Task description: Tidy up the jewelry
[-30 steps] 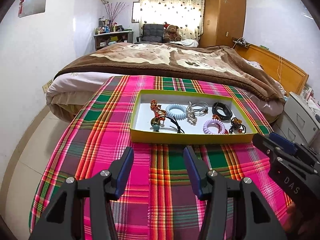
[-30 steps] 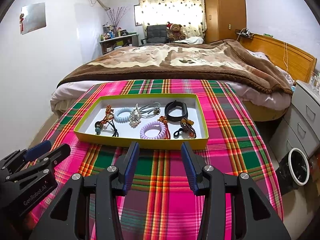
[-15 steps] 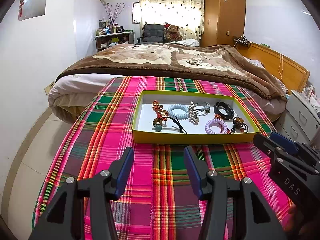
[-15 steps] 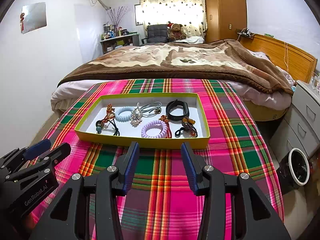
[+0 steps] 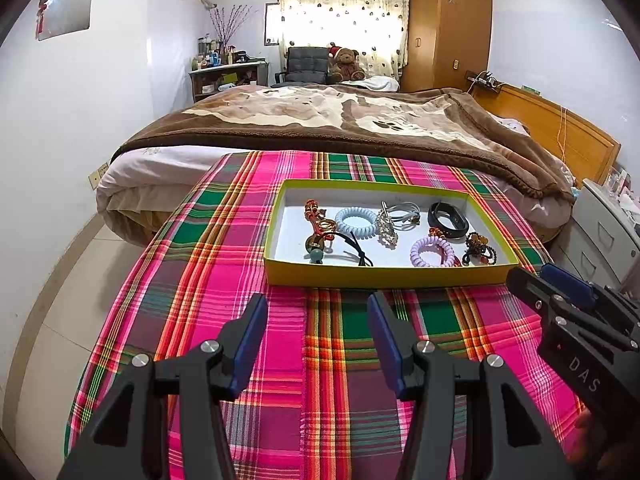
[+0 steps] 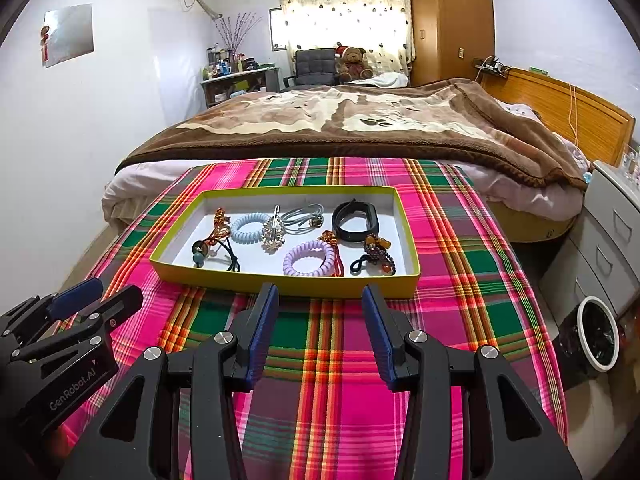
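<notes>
Both tongs hang over the plaid worktop, short of the tray, and both are released: the left tongs stand spread with nothing between the blue pads, and the right tongs gape the same way, empty.

The jewelry all sits inside the yellow-rimmed tray, which lies in the middle of the worktop, nearer its far edge, with its long axis running left to right across the worktop. No piece shows on the cloth outside it.

Inside: an orange knotted charm with a teal bead at the left end, lying roughly near-to-far. A black elastic cord trails from it toward the near rim. Beside it lie a pale blue coil band, then a sparkly clip pointing near-to-far, then grey loops behind it. The black wristband sits toward the far right corner, its oval lying crosswise. At the near rim are a lilac coil band and a beaded bracelet.

How far along? Hard to call. Everything is gathered in the tray, which fits a finished sort; yet the pieces touch and overlap loosely, which equally fits a heap awaiting arrangement. I can't settle that from here.
</notes>
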Action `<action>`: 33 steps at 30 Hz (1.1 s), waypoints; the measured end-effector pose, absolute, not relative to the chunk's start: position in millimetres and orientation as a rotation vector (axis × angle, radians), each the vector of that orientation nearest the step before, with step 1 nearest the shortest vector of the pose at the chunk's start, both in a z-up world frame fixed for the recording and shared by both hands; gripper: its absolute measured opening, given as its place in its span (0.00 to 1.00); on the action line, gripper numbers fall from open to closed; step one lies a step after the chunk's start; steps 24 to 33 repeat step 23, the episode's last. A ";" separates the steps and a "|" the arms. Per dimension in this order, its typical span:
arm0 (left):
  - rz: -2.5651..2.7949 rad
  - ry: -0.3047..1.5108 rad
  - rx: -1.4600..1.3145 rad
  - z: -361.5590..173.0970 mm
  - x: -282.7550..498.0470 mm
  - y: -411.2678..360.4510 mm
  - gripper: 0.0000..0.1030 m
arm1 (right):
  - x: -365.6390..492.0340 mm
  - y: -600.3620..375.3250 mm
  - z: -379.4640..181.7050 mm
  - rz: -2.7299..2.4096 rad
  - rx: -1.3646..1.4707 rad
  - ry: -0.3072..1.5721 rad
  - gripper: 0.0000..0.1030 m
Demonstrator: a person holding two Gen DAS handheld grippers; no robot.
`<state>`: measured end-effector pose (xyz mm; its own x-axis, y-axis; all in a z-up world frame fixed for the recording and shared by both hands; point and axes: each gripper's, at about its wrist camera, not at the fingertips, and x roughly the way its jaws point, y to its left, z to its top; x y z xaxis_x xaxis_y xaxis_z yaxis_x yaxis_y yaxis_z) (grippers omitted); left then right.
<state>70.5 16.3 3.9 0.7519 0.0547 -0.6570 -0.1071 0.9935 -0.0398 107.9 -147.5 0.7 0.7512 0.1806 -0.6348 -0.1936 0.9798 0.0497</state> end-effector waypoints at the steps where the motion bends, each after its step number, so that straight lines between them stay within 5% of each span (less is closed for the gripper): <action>1: 0.088 0.716 -0.076 3.8 70.7 16.3 0.52 | 108.0 -147.5 0.4 0.204 -0.021 0.693 0.43; 33: 0.114 0.723 -0.080 5.3 71.2 17.5 0.52 | 107.8 -146.3 -1.4 0.204 -0.017 0.695 0.43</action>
